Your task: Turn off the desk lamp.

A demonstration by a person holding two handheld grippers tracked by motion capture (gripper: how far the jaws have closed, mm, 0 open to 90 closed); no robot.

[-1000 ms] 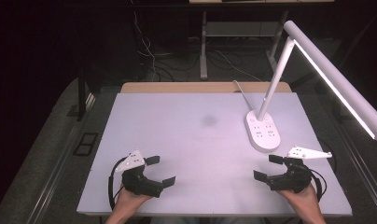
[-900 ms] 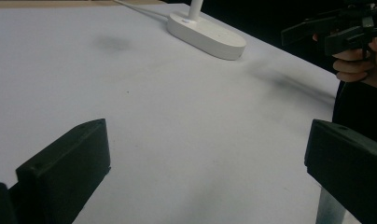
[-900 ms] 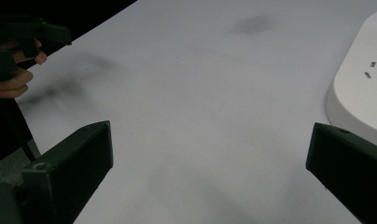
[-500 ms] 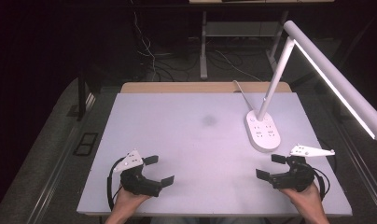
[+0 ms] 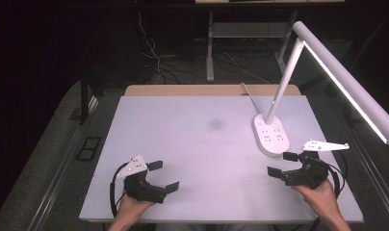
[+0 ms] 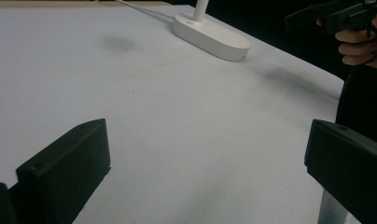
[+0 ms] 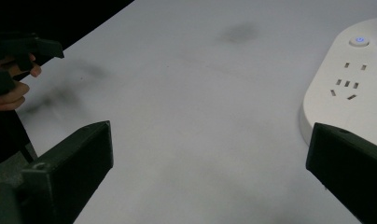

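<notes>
White plastic lamp base (image 5: 271, 134), oval w/ sockets and a lit blue button on top, sits on the table (image 5: 197, 144) at the far right, its long axis running roughly near-to-far. A slanted pole rises from its far end to the lamp head (image 5: 346, 82), which hangs out over the table's right edge. Cord trails off the back.

Key relation: base lies just ahead of the right gripper (image 5: 284, 163), slightly toward the table's middle, near but not touching. In the right gripper view the base (image 7: 347, 88) sits just beyond the right-hand jaw, so a short push fwd would meet its near end. Left gripper (image 5: 163, 175) is well apart, across the table; from the left gripper view the base (image 6: 210, 35) is far off up and to the right. So the right hand is plainly nearer, my guess for any move on the lamp.

Both grippers: jaws wide apart, nothing between them, both low over the near edge of the table. A faint grey smudge (image 5: 215, 123) marks the middle of the table, left of the base.
</notes>
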